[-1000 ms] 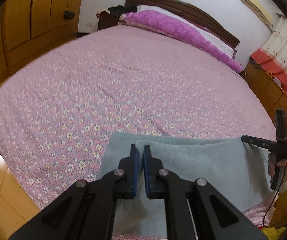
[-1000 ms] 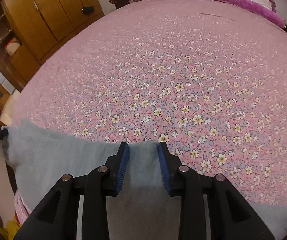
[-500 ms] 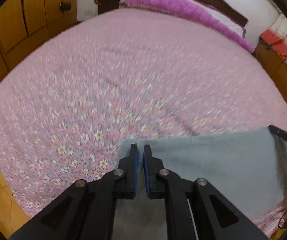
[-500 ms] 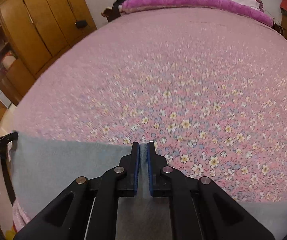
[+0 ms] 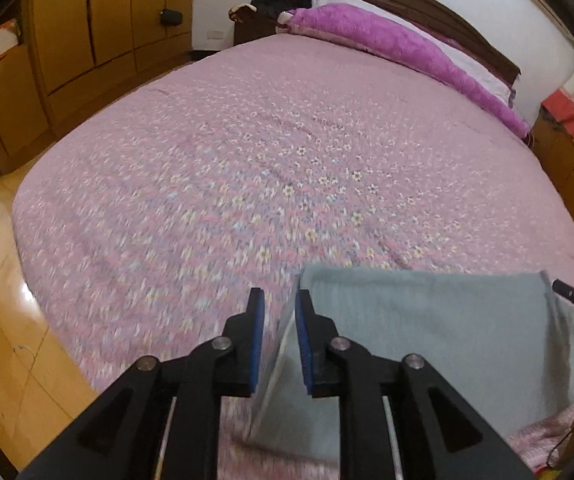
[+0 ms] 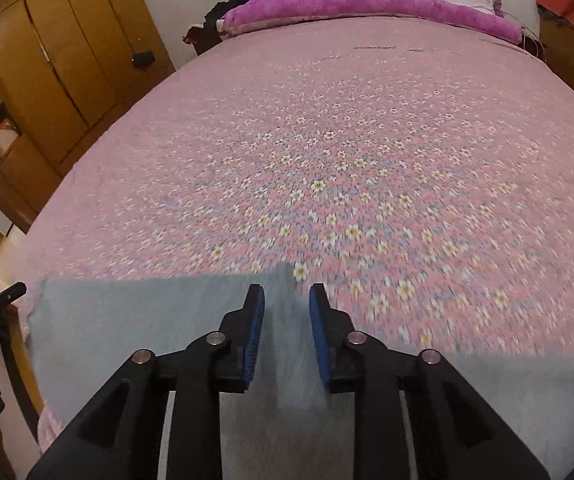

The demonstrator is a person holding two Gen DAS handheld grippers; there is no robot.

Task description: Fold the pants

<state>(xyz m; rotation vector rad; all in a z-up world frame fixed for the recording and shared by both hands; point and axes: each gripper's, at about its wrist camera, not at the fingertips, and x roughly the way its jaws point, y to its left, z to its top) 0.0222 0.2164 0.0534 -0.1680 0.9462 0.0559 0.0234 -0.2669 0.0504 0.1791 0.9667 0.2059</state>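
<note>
Your left gripper (image 5: pixel 280 312) is opening, jaws a little apart; the corner edge of the grey pants (image 5: pixel 427 320) hangs between them, pads not pressing. Your right gripper (image 6: pixel 287 308) is opening too, the other corner of the pants (image 6: pixel 135 320) loose in the gap. Pants lie folded at the near edge of the floral bedspread (image 6: pixel 347 160), stretched between both grippers.

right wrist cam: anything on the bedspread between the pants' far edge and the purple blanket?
Nothing. Right wrist view shows only bare floral bedspread between the grey pants and the purple blanket.
</note>
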